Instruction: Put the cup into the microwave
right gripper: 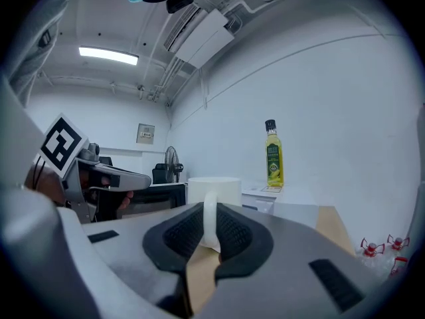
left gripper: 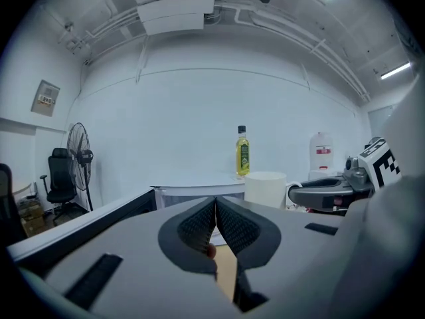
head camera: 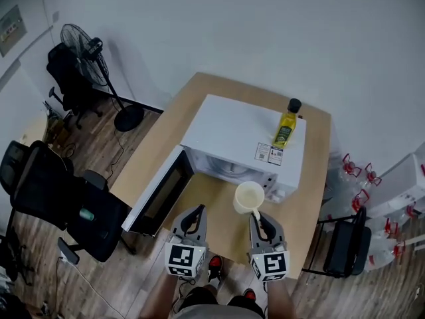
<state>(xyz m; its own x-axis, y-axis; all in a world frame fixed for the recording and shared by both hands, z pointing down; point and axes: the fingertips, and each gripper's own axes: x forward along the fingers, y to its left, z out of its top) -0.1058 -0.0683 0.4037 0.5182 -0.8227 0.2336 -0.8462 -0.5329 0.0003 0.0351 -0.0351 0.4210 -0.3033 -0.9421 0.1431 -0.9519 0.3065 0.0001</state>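
Your cup (head camera: 249, 197) is pinched by its handle in your right gripper's (head camera: 255, 216) clenched jaws, just on the near side of the microwave (head camera: 232, 135) and over the table (head camera: 312, 171). The microwave door (head camera: 159, 193) stands open to the left (an oil bottle (head camera: 287, 123) sits on top). Your left gripper (head camera: 198, 211) is closed on nothing

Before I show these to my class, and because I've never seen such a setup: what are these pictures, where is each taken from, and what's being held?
No robot: a person holds a two-jaw gripper in each hand. One picture looks down from a camera on the person's head; the other two come from cameras on the grippers. On the table stands a white microwave, door open, a bottle on top. The right gripper pinches a white cup by its handle. The left gripper is shut, holding nothing.
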